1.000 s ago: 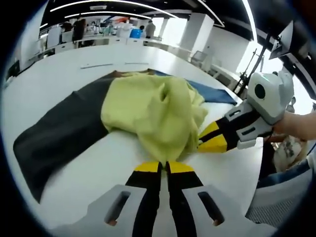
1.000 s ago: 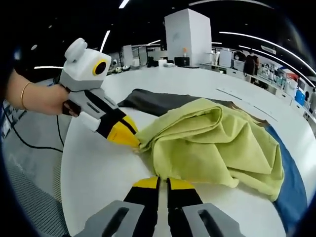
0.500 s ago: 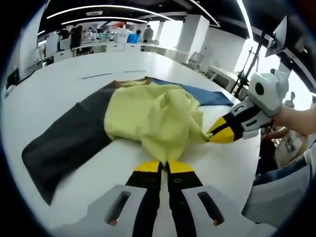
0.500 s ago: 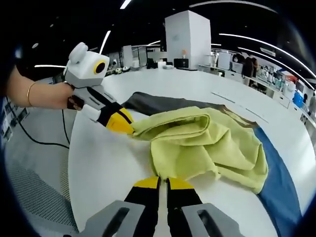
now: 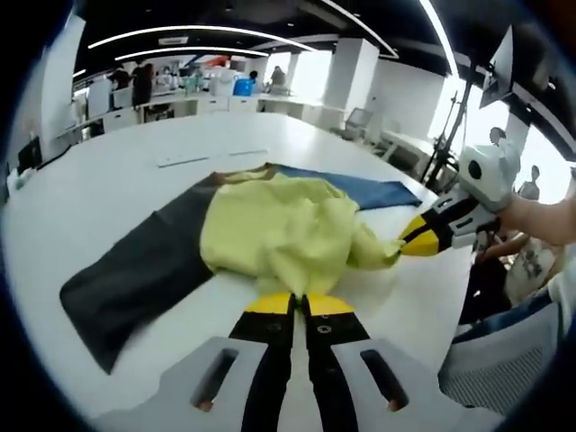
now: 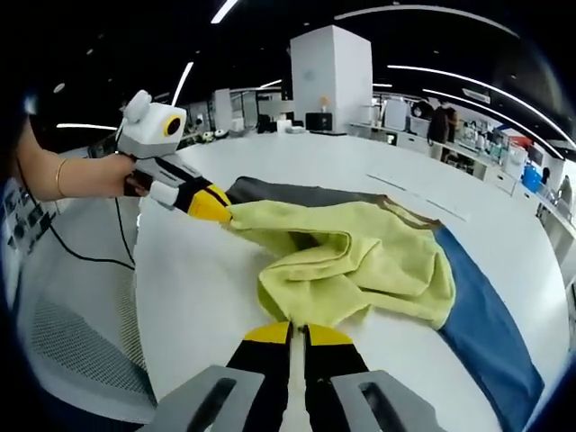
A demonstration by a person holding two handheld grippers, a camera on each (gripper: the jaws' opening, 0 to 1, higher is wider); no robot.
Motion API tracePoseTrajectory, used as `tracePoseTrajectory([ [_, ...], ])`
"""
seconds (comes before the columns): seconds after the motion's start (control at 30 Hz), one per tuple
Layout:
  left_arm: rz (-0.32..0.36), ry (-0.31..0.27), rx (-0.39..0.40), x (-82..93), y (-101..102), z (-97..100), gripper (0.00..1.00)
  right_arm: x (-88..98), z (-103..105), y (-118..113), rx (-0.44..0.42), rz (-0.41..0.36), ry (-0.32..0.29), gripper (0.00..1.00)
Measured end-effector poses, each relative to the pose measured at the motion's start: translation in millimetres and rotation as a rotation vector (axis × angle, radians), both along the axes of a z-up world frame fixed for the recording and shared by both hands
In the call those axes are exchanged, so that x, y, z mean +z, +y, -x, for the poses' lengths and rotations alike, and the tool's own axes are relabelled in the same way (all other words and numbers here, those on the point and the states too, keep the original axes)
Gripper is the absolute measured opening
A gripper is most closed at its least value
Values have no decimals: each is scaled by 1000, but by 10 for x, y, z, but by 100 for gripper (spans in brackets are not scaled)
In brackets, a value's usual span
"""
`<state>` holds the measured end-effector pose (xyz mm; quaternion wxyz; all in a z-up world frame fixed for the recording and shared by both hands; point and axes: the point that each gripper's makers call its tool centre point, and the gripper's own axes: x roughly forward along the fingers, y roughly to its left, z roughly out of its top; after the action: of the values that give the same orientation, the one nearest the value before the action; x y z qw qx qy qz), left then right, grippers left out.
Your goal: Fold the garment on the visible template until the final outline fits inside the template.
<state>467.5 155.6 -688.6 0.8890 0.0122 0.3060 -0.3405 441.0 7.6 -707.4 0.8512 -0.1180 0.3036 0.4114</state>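
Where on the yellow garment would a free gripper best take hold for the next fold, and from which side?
The yellow garment lies bunched, both grippers pinching its near edge. A likely best hold: the loose flat hem toward the blue template strip, approached low from that side, where the cloth lies single and thin.

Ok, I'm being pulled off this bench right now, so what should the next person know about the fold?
Left gripper: shut on one corner of the yellow garment.
Right gripper: shut on another edge, with cloth stretched between them.
Garment lies bunched across the grey-and-blue template sheet on the white table.
Done: no finished fold.
Remaining: spread it flat, fold until it fits the template.
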Motion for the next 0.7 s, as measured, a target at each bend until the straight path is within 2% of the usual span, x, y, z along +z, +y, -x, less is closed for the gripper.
tracePoseTrajectory([
  [0.3,-2,-23,-13,166,31,136,1,58,113,-271,-42,27,1,0],
  [0.47,-31,-35,-41,239,15,235,1,78,209,-383,-55,40,3,0],
  [0.7,-92,-19,-83,203,-15,416,1,94,321,-520,-79,52,11,0],
])
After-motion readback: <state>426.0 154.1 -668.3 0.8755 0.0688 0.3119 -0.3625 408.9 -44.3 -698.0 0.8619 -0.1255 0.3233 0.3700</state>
